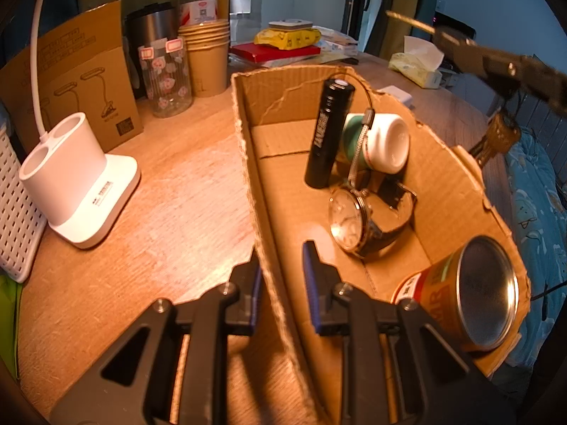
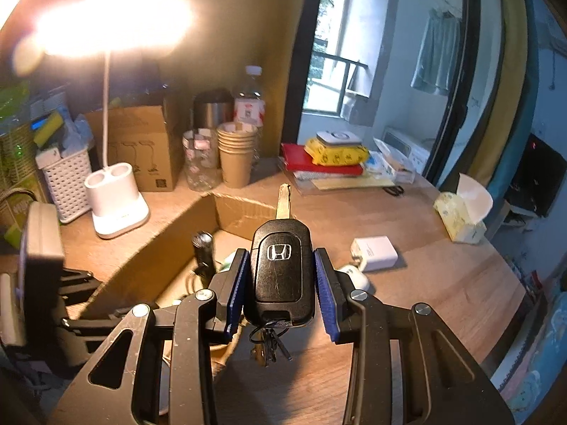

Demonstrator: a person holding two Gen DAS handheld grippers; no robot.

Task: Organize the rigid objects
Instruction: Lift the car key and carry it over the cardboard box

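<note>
In the left wrist view, the left tool (image 1: 281,272) is clenched on the near wall of a cardboard box (image 1: 248,163), one finger outside and one inside, low in the centre of the frame. Inside the box, a black flashlight (image 1: 329,134) stands tilted near the middle of the frame, leaning against a white and green jar (image 1: 386,141) that lies on its side. Just below them lies a wristwatch (image 1: 358,223) with a pale dial, and at the lower right a tin can (image 1: 471,290) rests on its side with its metal end facing the camera. On the table (image 1: 170,191) to the left of the box stands a white lamp base (image 1: 78,184), with a stack of paper cups (image 1: 207,56) and a flowered glass (image 1: 166,78) behind it toward the upper left. In the right wrist view, the right tool (image 2: 280,279) grasps a black car key (image 2: 280,269) by its sides in the centre of the frame, the metal blade pointing away and smaller keys hanging from the ring below. The key is held above the table, just right of the open box. A white charger (image 2: 375,251) lies on the table to the right, and a tissue pack (image 2: 460,212) sits further right near the table's edge.
</note>
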